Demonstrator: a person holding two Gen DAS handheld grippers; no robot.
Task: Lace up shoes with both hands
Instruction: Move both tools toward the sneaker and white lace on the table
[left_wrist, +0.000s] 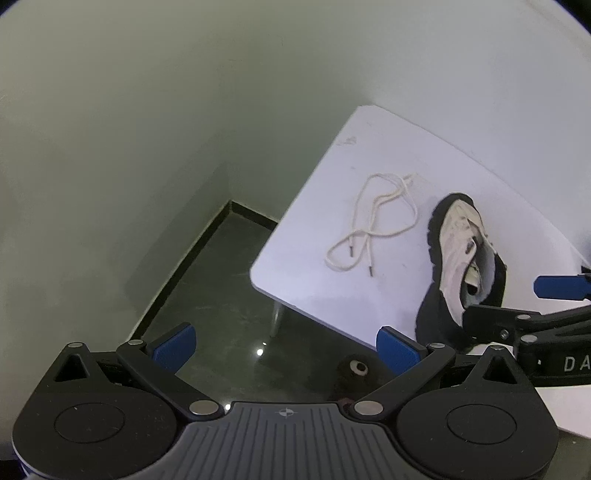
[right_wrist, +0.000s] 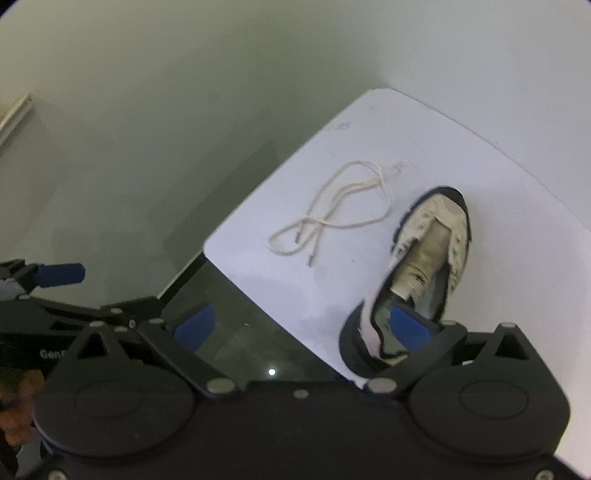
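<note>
- The cream shoelace (left_wrist: 373, 225) lies loose and looped on the white table (left_wrist: 314, 295), just left of the unlaced shoe (left_wrist: 461, 258), not touching it.
- Both aglets point toward the near table edge.
- The left gripper (left_wrist: 286, 349) hangs spread wide and empty, off the table over the dark floor (left_wrist: 221, 295).
- The right gripper (right_wrist: 301, 326) is likewise spread and empty, near the shoe's heel.
- Risk: crossed loops could knot if one end is pulled; the light shoe may slide.
</note>
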